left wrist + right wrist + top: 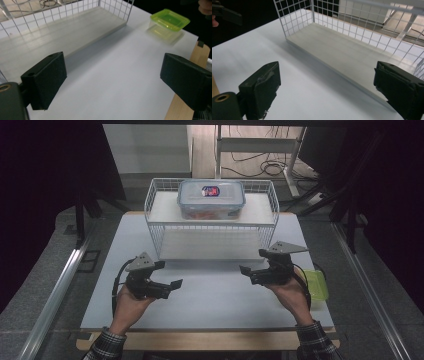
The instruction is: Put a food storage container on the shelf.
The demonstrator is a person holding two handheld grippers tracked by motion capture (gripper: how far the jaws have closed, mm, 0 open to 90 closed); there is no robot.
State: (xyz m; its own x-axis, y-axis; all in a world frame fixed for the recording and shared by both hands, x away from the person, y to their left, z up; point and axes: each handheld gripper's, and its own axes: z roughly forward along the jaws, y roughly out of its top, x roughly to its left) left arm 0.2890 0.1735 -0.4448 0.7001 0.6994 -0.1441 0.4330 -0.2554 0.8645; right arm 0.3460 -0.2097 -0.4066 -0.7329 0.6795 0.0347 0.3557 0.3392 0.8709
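Note:
My left gripper (pixel 168 274) is held in a hand low over the white table (pixel 215 295), jaws wide apart and pointing right, nothing between them. My right gripper (pixel 254 261) mirrors it, open and empty, pointing left. Both hover just in front of a white wire rack (pixel 152 205). A clear lidded box (pixel 211 198) with a red and blue label sits on the rack's top shelf. In the left gripper view the open left gripper (pixel 112 80) frames bare table. In the right gripper view the open right gripper (pixel 327 87) faces the rack's lower shelf (pixel 342 47).
A small box with a lime-green lid (pixel 318 285) (pixel 169 21) rests at the table's right edge, behind the right hand. The rack's lower shelf (pixel 75 30) is bare. A wooden strip (pixel 210 340) edges the table's front. Metal rails run along both sides.

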